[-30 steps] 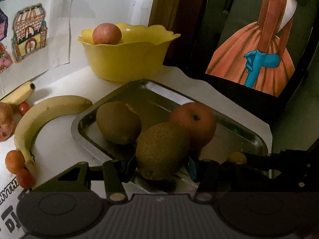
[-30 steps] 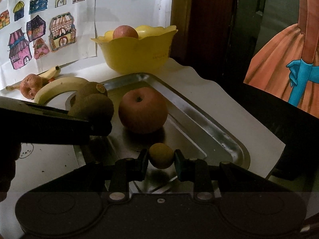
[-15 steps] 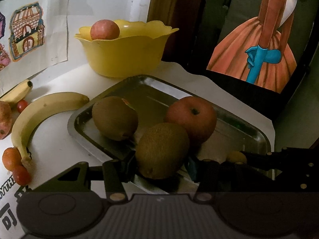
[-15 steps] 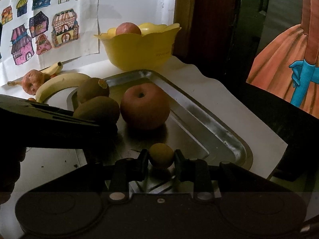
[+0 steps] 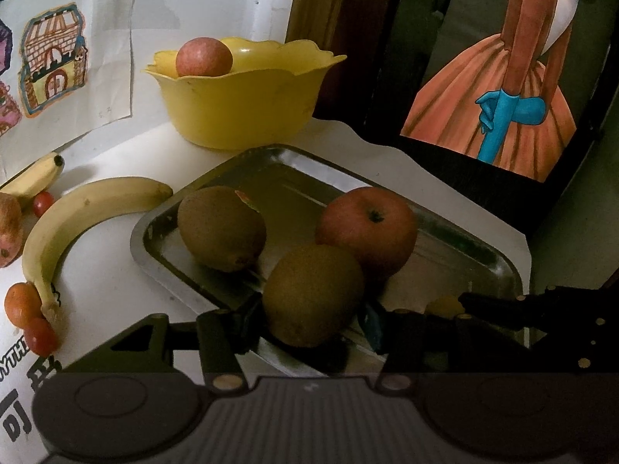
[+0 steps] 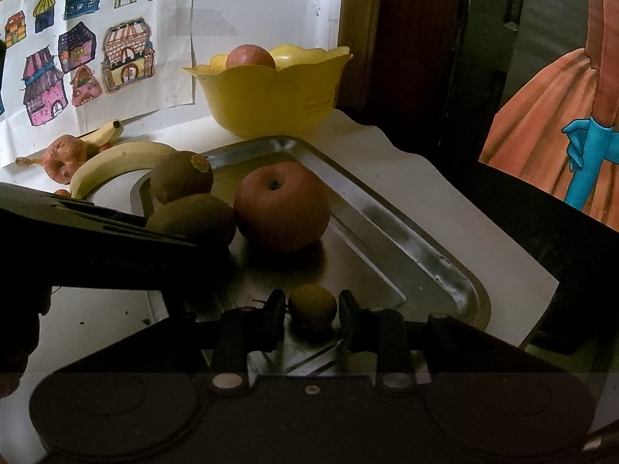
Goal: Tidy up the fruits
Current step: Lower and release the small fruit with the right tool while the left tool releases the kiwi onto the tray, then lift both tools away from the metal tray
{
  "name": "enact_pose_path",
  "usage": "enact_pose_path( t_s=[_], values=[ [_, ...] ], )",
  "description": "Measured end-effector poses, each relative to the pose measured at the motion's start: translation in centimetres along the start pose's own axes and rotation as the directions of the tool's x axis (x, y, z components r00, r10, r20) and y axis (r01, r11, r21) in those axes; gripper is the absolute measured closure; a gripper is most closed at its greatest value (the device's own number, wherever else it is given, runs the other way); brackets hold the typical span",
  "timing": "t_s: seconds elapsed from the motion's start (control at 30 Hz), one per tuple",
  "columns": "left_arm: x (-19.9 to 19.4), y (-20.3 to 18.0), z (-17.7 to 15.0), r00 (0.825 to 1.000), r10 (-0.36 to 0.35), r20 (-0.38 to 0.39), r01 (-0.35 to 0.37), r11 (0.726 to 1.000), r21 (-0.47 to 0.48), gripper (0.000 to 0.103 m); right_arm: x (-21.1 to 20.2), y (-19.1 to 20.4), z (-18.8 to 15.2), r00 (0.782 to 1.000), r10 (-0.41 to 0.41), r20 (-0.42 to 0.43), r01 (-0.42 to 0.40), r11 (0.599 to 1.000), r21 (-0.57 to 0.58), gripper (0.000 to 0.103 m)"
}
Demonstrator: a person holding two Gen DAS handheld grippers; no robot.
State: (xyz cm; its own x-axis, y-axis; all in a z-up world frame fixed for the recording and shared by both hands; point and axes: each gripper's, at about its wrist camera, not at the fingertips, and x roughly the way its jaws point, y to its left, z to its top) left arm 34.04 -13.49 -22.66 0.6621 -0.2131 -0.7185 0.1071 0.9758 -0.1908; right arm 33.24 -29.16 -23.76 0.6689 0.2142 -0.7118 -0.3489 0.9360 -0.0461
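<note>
My left gripper (image 5: 309, 323) is shut on a brown kiwi (image 5: 313, 294) at the near-left edge of the steel tray (image 5: 294, 154). In the right wrist view that kiwi (image 6: 193, 220) shows just past the left gripper's dark body (image 6: 96, 239). A second kiwi (image 5: 220, 228) and a red apple (image 5: 367, 228) lie in the tray. My right gripper (image 6: 312, 309) is closed around a small yellow-brown fruit (image 6: 312, 305) low over the tray's near end (image 6: 406, 239). The yellow bowl (image 5: 240, 112) behind the tray holds an apple (image 5: 204, 57).
Two bananas (image 5: 77, 212), small red tomatoes (image 5: 23, 305) and a wrinkled apple (image 6: 64, 156) lie on the white table left of the tray. Drawings hang on the wall behind. A dark chair and a painting (image 5: 503, 89) stand to the right.
Both grippers keep their fruit. The views have shifted only slightly; the left gripper with its kiwi sits a little further over the tray.
</note>
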Motion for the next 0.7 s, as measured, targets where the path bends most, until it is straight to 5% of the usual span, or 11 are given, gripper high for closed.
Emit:
enact_pose_path(
  t_s=[0.4,0.7],
  values=[
    [-2.6,0.4,-0.1,0.998,-0.009,0.064,0.012,0.999,-0.034,0.031,-1.5,0.4,-0.8,1.0,-0.028,0.014,0.027,1.0,0.014,0.057],
    [-6.1,1.7,-1.3,0.992,0.032,0.119,-0.023,0.997,-0.077,0.012,-4.0,1.3,-1.4,0.997,-0.05,0.052,0.048,0.998,0.044,0.031]
  ],
)
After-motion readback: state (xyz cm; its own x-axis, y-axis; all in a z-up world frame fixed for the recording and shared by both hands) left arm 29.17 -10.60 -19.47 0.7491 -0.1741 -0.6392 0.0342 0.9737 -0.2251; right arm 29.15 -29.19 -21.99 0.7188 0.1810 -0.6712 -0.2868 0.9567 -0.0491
